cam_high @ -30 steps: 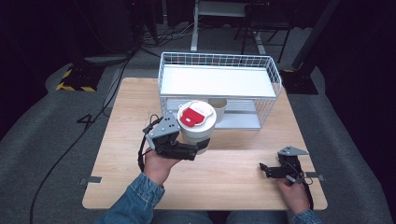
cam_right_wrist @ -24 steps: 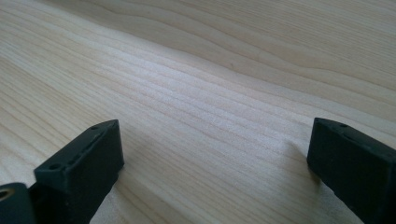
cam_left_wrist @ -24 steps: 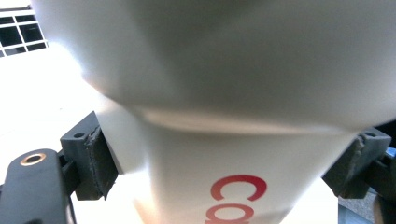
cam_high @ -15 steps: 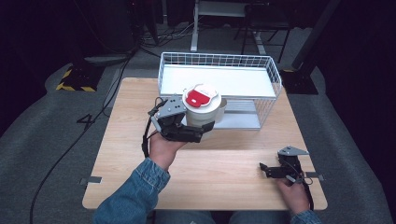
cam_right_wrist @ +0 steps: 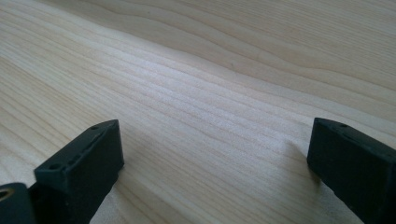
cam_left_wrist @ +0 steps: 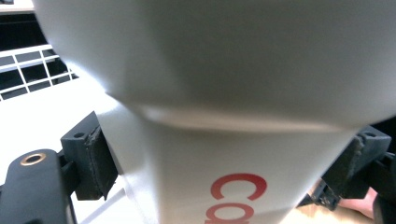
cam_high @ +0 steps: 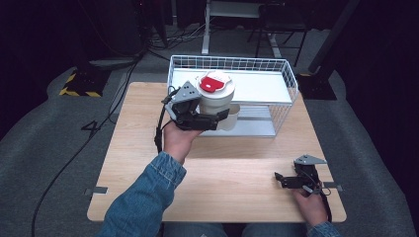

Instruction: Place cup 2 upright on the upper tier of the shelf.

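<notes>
A white cup with a white lid and a red patch on top [cam_high: 216, 94] hangs in the air at the front left corner of the white wire basket [cam_high: 286, 74], upright. My left gripper [cam_high: 217, 117] is shut on its body, one pad pressing on each side; the left gripper view has the cup [cam_left_wrist: 224, 140] with red lettering between the pads [cam_left_wrist: 95, 161]. My right gripper [cam_high: 282, 180] lies on the wooden table [cam_high: 232, 173] near the front right corner. Its jaws stand wide apart over bare wood [cam_right_wrist: 210, 116], nothing between them.
The wire basket stands at the back of the table, with a white floor inside. Beyond the table lie grey carpet, black cables and a yellow-and-black striped block [cam_high: 79, 84] at the left. A denim sleeve [cam_high: 143, 202] reaches in from the bottom.
My left gripper has carried the cup up and away from the person, toward the basket's front left corner. The right gripper has stayed where it was.
</notes>
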Demonstrator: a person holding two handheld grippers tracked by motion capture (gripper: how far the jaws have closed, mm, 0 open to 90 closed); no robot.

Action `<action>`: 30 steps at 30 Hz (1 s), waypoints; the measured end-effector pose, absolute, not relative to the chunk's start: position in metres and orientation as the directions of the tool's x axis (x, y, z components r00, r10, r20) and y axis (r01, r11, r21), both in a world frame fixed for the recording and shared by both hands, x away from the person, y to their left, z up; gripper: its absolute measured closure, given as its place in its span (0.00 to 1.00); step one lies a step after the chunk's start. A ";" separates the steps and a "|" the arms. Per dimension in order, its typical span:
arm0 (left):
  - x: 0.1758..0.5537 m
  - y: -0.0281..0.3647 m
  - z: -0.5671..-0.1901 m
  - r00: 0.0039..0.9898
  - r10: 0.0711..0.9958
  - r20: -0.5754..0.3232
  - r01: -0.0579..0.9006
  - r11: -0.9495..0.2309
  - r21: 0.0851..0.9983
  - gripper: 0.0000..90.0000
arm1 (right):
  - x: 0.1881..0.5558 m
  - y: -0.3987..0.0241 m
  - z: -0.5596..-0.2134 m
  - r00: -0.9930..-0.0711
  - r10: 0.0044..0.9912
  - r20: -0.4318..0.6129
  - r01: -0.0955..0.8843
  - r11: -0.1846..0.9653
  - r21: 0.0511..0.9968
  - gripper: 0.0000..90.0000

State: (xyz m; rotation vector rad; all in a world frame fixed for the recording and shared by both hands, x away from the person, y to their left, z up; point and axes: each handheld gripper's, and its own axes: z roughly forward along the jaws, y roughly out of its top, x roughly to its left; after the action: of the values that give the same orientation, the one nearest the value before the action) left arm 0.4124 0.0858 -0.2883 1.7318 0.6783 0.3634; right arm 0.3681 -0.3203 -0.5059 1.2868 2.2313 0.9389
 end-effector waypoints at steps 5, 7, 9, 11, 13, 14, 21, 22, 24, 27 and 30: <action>0.423 0.085 -0.282 0.775 0.620 -0.120 0.251 -0.128 0.960 0.16 | 0.368 -0.320 -0.506 -0.498 0.867 -0.008 0.600 0.351 0.719 0.04; 0.427 0.084 -0.279 0.771 0.626 -0.114 0.249 -0.133 0.959 0.16 | 0.368 -0.320 -0.506 -0.498 0.867 -0.008 0.600 0.351 0.718 0.04; 0.430 0.083 -0.276 0.767 0.632 -0.111 0.247 -0.131 0.960 0.16 | 0.368 -0.320 -0.506 -0.498 0.867 -0.008 0.600 0.352 0.718 0.04; 0.434 0.082 -0.274 0.763 0.639 -0.103 0.242 -0.133 0.961 0.16 | 0.368 -0.320 -0.506 -0.498 0.867 -0.008 0.600 0.351 0.718 0.04; 0.438 0.081 -0.271 0.759 0.643 -0.100 0.238 -0.130 0.963 0.16 | 0.368 -0.320 -0.506 -0.497 0.867 -0.008 0.601 0.351 0.718 0.04; 0.439 0.081 -0.270 0.759 0.644 -0.100 0.236 -0.128 0.963 0.16 | 0.368 -0.320 -0.506 -0.497 0.867 -0.008 0.600 0.351 0.719 0.04; 0.454 0.080 -0.259 0.746 0.658 -0.099 0.218 -0.102 0.970 0.16 | 0.368 -0.320 -0.506 -0.498 0.867 -0.008 0.600 0.351 0.719 0.04; 0.455 0.080 -0.258 0.741 0.664 -0.099 0.218 -0.099 0.971 0.16 | 0.368 -0.320 -0.506 -0.498 0.867 -0.008 0.600 0.351 0.719 0.04; 0.460 0.078 -0.256 0.736 0.671 -0.097 0.213 -0.093 0.973 0.16 | 0.368 -0.320 -0.506 -0.497 0.867 -0.008 0.600 0.351 0.719 0.04; 0.467 0.076 -0.253 0.728 0.679 -0.096 0.215 -0.094 0.972 0.16 | 0.368 -0.320 -0.506 -0.499 0.867 -0.009 0.600 0.353 0.718 0.04; 0.473 0.072 -0.251 0.716 0.694 -0.078 0.202 -0.099 0.974 0.16 | 0.368 -0.320 -0.506 -0.499 0.866 -0.009 0.600 0.353 0.718 0.04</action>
State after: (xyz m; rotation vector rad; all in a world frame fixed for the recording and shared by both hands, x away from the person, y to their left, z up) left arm 0.4732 0.0724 -0.2508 1.6544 0.7316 0.4820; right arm 0.3682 -0.3204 -0.5059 1.2845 2.2325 0.9384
